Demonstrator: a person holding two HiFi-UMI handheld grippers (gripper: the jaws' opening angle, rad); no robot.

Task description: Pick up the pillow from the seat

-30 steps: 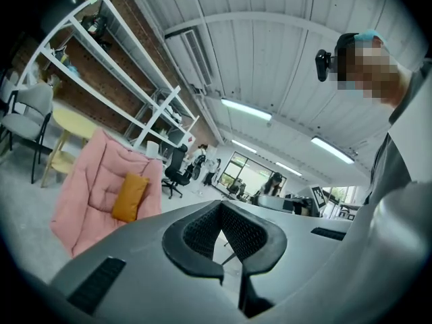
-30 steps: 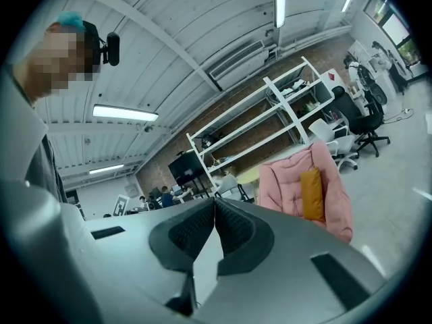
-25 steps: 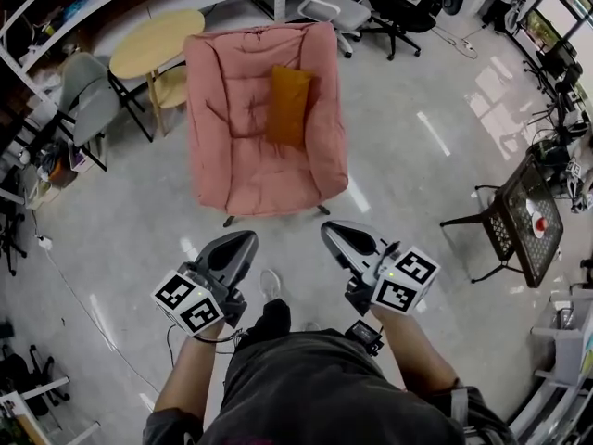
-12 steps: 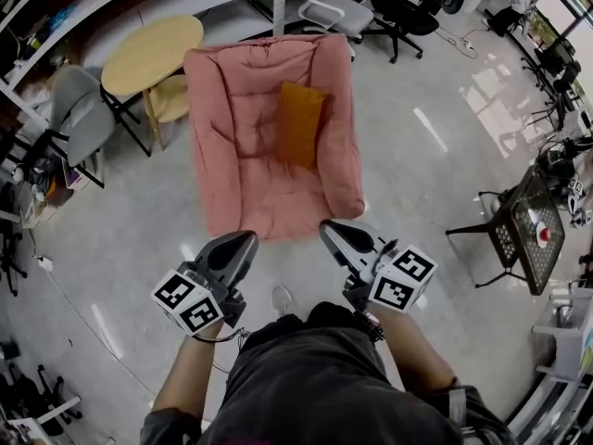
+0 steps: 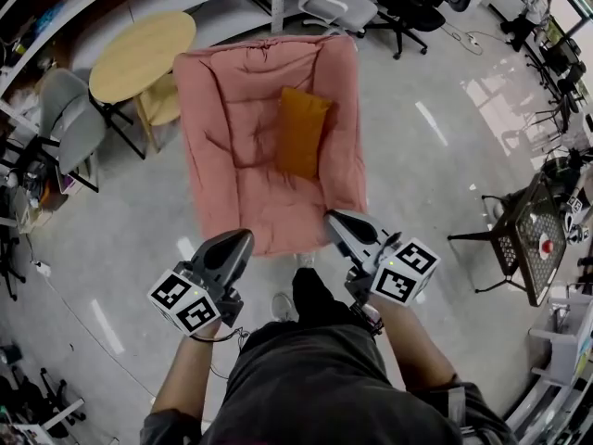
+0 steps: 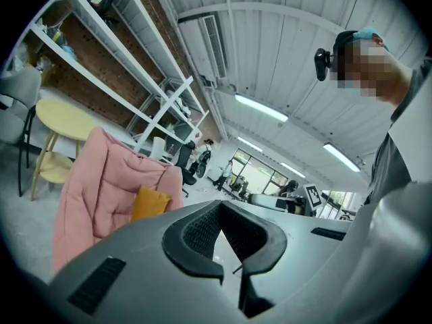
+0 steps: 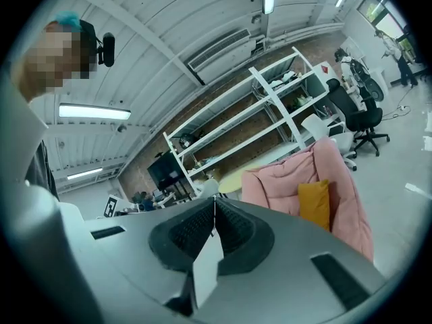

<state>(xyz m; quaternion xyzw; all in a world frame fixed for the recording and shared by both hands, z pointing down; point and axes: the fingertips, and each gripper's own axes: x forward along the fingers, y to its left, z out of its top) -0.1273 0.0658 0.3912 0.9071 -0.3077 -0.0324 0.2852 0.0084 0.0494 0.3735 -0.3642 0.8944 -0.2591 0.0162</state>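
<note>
An orange pillow (image 5: pixel 301 133) leans upright against the right side of a pink padded armchair (image 5: pixel 236 128). My left gripper (image 5: pixel 239 239) and right gripper (image 5: pixel 335 219) are held side by side in front of the seat's front edge, well short of the pillow. Both point at the chair, shut and with nothing in them. In the left gripper view the left gripper (image 6: pixel 219 204) has its jaws met, with the pillow (image 6: pixel 150 204) ahead to the left. Seen from the right gripper view, the right gripper (image 7: pixel 214 200) is shut too, with the pillow (image 7: pixel 314 203) ahead to the right.
A round yellow table (image 5: pixel 141 56) and a grey chair (image 5: pixel 69 109) stand left of the armchair. Office chairs (image 5: pixel 338 3) are behind it, and white shelving (image 7: pixel 270 106) lines the wall. A black side table (image 5: pixel 528 239) stands at the right. The person's leg (image 5: pixel 310 295) is between the grippers.
Both grippers and the person have moved forward towards the armchair, which now lies nearer in the head view. The gripper tips have reached the seat's front edge. The jaws stay shut.
</note>
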